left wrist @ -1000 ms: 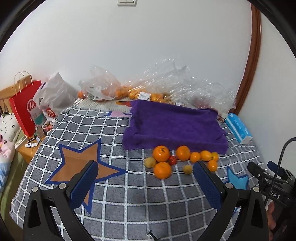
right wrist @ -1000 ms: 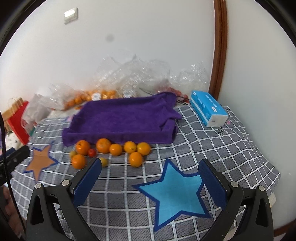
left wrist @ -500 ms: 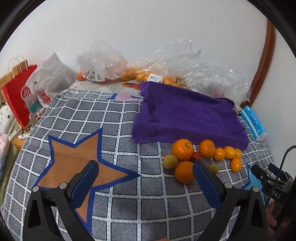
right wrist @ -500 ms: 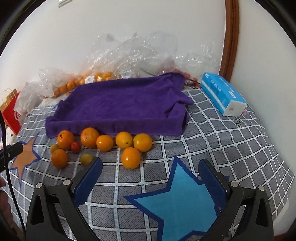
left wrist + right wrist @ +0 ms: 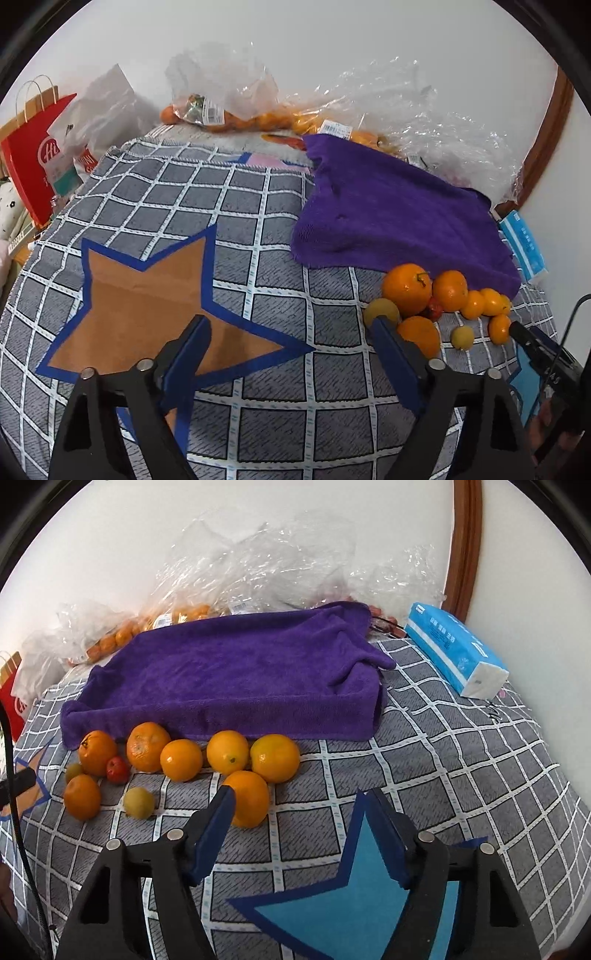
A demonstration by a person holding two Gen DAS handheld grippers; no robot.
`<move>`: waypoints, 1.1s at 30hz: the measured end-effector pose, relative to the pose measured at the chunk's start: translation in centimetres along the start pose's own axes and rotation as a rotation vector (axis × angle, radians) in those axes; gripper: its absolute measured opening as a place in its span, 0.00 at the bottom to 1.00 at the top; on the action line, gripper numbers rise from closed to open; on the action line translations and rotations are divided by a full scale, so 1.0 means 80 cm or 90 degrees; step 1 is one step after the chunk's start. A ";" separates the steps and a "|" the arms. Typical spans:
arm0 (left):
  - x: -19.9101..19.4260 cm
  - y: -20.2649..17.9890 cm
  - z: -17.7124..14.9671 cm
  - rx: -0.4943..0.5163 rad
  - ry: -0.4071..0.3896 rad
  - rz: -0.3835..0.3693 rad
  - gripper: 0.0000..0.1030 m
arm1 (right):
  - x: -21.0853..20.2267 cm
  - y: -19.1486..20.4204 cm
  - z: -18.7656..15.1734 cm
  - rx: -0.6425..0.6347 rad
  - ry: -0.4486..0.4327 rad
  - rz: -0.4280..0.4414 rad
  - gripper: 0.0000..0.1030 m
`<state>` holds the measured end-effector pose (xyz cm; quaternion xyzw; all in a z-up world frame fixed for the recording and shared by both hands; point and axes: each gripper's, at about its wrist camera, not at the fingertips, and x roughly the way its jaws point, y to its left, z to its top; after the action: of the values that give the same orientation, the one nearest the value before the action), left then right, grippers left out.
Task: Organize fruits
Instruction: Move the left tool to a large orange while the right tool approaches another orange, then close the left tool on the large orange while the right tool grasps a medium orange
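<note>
Several oranges point(image 5: 274, 758), two small yellow fruits point(image 5: 139, 802) and a small red fruit point(image 5: 117, 770) lie in a cluster on the checked blanket, just in front of a purple towel point(image 5: 236, 672). My right gripper point(image 5: 301, 808) is open and empty, low over the blanket, its left finger next to the nearest orange point(image 5: 248, 801). My left gripper point(image 5: 291, 338) is open and empty over the orange star patch point(image 5: 147, 306); its right finger is beside an orange point(image 5: 419, 334) and a yellow fruit point(image 5: 381, 312) of the cluster point(image 5: 406, 288).
Clear plastic bags with more oranges point(image 5: 236, 118) lie along the wall behind the towel. A blue tissue pack point(image 5: 456, 653) lies at the right. A red paper bag point(image 5: 33, 155) stands off the left edge. A blue star patch point(image 5: 354, 904) is under my right gripper.
Both grippers have moved forward and down toward the fruit cluster, which now looks larger and closer. Both stay open and empty.
</note>
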<state>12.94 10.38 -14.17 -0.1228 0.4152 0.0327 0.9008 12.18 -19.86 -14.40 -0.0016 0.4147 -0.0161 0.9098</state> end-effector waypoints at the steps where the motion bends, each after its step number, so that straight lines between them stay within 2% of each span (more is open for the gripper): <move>1: 0.003 -0.001 0.001 0.000 0.003 0.002 0.78 | 0.002 -0.004 0.001 0.008 0.003 0.010 0.70; 6: 0.006 -0.009 0.004 -0.006 0.009 -0.024 0.78 | 0.008 -0.013 0.008 0.034 0.014 0.057 0.63; 9: 0.005 -0.013 0.004 -0.010 0.008 -0.037 0.78 | 0.014 -0.004 0.007 0.029 0.025 0.094 0.62; 13: 0.003 -0.016 0.001 0.008 0.016 -0.037 0.77 | 0.031 0.016 0.001 -0.012 0.039 0.076 0.58; 15: 0.000 -0.018 -0.003 0.012 0.023 -0.059 0.75 | 0.036 0.022 0.001 -0.022 0.036 0.056 0.53; 17: -0.001 -0.024 -0.005 0.019 0.029 -0.081 0.74 | 0.036 0.025 0.003 -0.027 0.028 0.061 0.39; 19: -0.002 -0.033 -0.007 0.025 0.032 -0.097 0.74 | 0.036 0.027 0.002 -0.027 0.032 0.071 0.31; 22: 0.000 -0.053 -0.011 0.042 0.042 -0.115 0.71 | 0.029 0.028 -0.005 -0.046 0.022 0.059 0.31; 25: 0.007 -0.069 -0.017 0.059 0.054 -0.118 0.63 | 0.019 0.021 -0.013 -0.048 0.020 0.060 0.31; 27: 0.017 -0.077 -0.021 0.059 0.068 -0.117 0.50 | 0.016 0.015 -0.018 -0.047 0.024 0.064 0.31; 33: 0.028 -0.084 -0.023 0.039 0.064 -0.124 0.47 | 0.010 0.008 -0.023 -0.052 0.019 0.058 0.31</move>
<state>14.12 3.35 -15.72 -0.1365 0.4466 -0.0737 0.8812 11.34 -19.26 -16.25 -0.0196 0.4281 0.0424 0.9025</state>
